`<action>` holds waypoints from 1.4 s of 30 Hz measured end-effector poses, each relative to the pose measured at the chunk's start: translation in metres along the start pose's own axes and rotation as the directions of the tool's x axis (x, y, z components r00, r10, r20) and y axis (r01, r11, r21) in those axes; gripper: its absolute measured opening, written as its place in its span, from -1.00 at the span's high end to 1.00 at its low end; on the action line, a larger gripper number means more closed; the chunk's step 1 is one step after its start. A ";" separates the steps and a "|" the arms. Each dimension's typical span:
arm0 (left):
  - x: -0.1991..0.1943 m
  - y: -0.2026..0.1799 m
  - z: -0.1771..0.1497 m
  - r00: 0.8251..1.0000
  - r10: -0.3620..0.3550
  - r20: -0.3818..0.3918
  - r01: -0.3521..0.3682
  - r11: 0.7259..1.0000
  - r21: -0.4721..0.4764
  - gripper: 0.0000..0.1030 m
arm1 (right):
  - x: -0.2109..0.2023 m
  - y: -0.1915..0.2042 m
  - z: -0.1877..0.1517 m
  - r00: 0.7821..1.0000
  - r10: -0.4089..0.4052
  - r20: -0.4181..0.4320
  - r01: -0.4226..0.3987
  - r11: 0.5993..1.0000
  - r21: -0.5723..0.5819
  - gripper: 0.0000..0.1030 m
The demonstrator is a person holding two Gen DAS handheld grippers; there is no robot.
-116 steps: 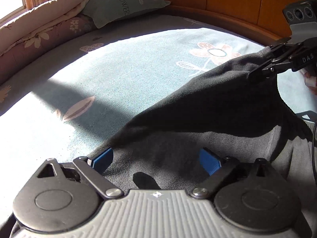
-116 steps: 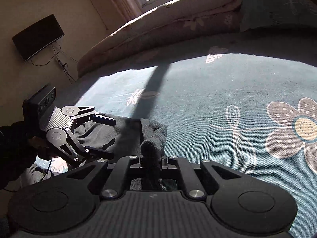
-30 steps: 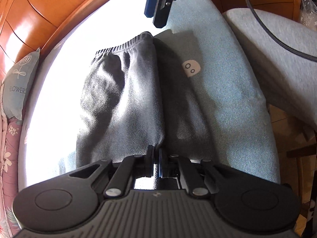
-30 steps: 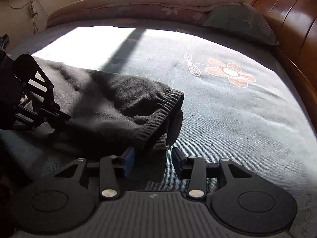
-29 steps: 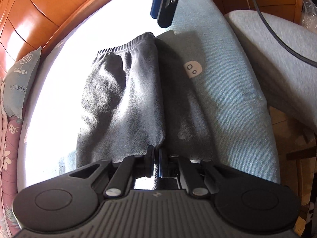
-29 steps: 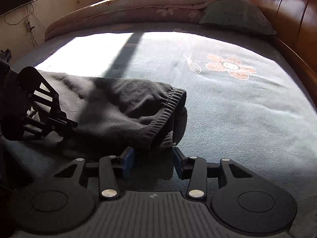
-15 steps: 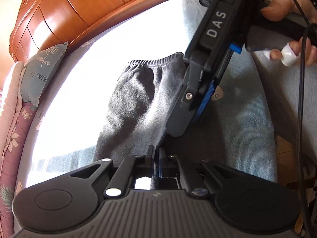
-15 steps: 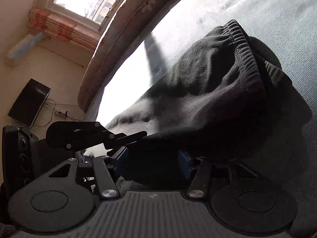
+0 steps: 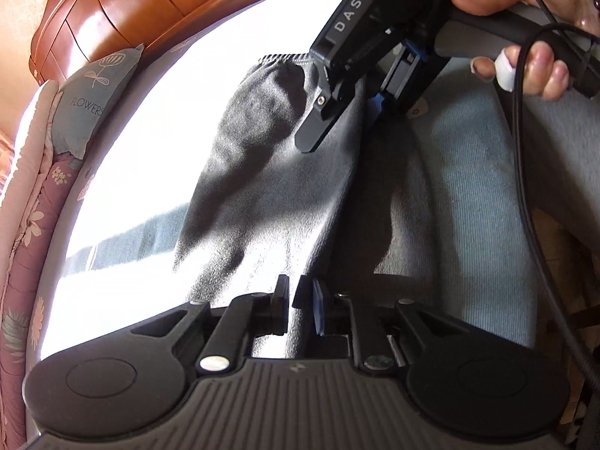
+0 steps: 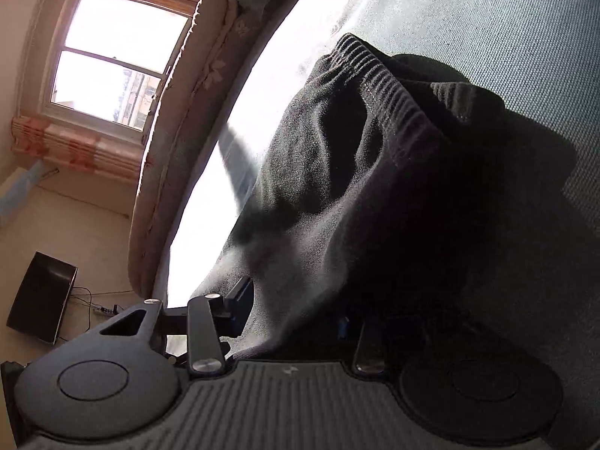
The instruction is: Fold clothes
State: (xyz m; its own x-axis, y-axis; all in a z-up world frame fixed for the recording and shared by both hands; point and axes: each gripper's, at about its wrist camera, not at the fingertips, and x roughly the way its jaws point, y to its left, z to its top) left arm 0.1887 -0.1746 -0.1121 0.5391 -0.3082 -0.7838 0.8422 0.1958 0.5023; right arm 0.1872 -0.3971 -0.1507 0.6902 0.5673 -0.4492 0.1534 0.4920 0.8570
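Now the left gripper (image 9: 300, 300), which a second ago was clamped tight on the near edge of the dark trousers (image 9: 270, 172), is letting go: its jaws are opening, a narrow gap shows, and the fabric edge still runs between them without looking pinched. Meanwhile the right gripper (image 9: 348, 112), then hovering beyond the waistband (image 9: 285, 58), has rolled and come down onto the long folded edge, partway between the waistband and the left gripper. I read this as a handover of that edge, getting ready for the next fold.

Seen from its own camera, the right gripper (image 10: 292, 315) straddles the cloth with its jaws closing. The fabric bunches up between the fingers (image 10: 240, 302), but the far pad sits in deep shadow, so a firm pinch is not yet evident. Ahead of both tools the trousers lie lengthwise on the blue bedspread (image 9: 468, 195), already doubled once.
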 end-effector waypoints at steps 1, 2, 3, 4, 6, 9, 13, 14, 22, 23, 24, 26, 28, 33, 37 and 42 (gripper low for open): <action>0.000 -0.002 -0.006 1.000 0.017 -0.008 -0.017 1.000 0.010 0.68 | 0.000 -0.002 0.000 1.000 0.005 0.000 -0.005 1.000 0.001 0.19; 0.001 -0.005 -0.011 0.999 0.035 -0.015 -0.035 0.999 0.020 0.69 | -0.001 -0.003 0.000 1.000 0.007 0.001 -0.007 1.000 0.001 0.23; -0.001 -0.008 -0.015 0.998 0.055 -0.018 -0.054 0.998 0.039 0.69 | -0.001 -0.003 0.000 1.000 0.006 0.001 -0.006 1.000 0.001 0.26; -0.002 -0.011 -0.018 0.997 0.075 -0.020 -0.074 0.995 0.063 0.68 | -0.001 -0.003 0.001 1.000 0.006 0.001 -0.006 1.000 -0.002 0.26; -0.003 -0.018 -0.023 0.993 0.110 -0.035 -0.105 0.988 0.116 0.64 | -0.002 -0.002 0.002 1.000 0.003 0.000 -0.003 1.000 -0.009 0.26; -0.004 -0.023 -0.029 0.991 0.129 -0.048 -0.119 0.979 0.168 0.62 | -0.002 -0.002 0.003 1.000 0.003 -0.002 -0.003 1.000 -0.014 0.26; -0.003 -0.024 -0.036 0.984 0.170 -0.049 -0.154 0.959 0.237 0.29 | -0.004 -0.003 0.003 1.000 0.004 -0.005 -0.004 1.000 -0.014 0.26; -0.002 -0.023 -0.037 0.982 0.183 -0.044 -0.167 0.955 0.243 0.15 | -0.006 -0.003 0.001 1.000 0.003 -0.005 -0.003 1.000 -0.015 0.26; 0.020 -0.032 -0.007 0.971 0.237 0.024 -0.235 0.940 0.246 0.16 | -0.010 -0.003 0.000 1.000 -0.004 -0.002 0.004 1.000 -0.020 0.25; 0.020 -0.031 -0.007 0.971 0.237 0.026 -0.236 0.942 0.240 0.15 | -0.009 -0.003 0.000 1.000 -0.003 -0.001 0.003 1.000 -0.019 0.25; 0.019 -0.029 -0.009 0.972 0.235 0.026 -0.234 0.944 0.232 0.14 | -0.009 -0.003 0.000 1.000 -0.002 -0.001 0.002 1.000 -0.018 0.25; 0.018 -0.025 -0.021 0.969 0.246 0.003 -0.241 0.947 0.212 0.13 | -0.009 -0.003 0.000 1.000 -0.002 0.000 0.002 1.000 -0.020 0.25; 0.011 -0.022 -0.039 0.961 0.275 -0.018 -0.266 0.943 0.198 0.13 | -0.008 -0.002 0.000 1.000 -0.004 0.000 0.004 1.000 -0.026 0.25; -0.003 -0.014 -0.069 0.941 0.332 -0.058 -0.319 0.933 0.166 0.11 | -0.008 -0.003 -0.001 1.000 -0.002 0.002 0.002 1.000 -0.031 0.25; -0.002 -0.022 -0.069 0.927 0.371 -0.057 -0.355 0.916 0.186 0.21 | -0.008 -0.003 -0.002 1.000 -0.006 0.007 0.006 0.999 -0.038 0.25; 0.003 -0.030 -0.060 0.949 0.309 -0.063 -0.290 0.933 0.212 0.99 | -0.009 -0.001 -0.003 1.000 -0.015 0.014 0.015 0.999 -0.050 0.25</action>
State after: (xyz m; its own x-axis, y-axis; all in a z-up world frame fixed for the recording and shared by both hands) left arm 0.1657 -0.1258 -0.1514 0.7719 -0.1731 -0.6118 0.6297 0.0750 0.7732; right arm 0.1788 -0.4004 -0.1486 0.6980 0.5504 -0.4581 0.1288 0.5327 0.8364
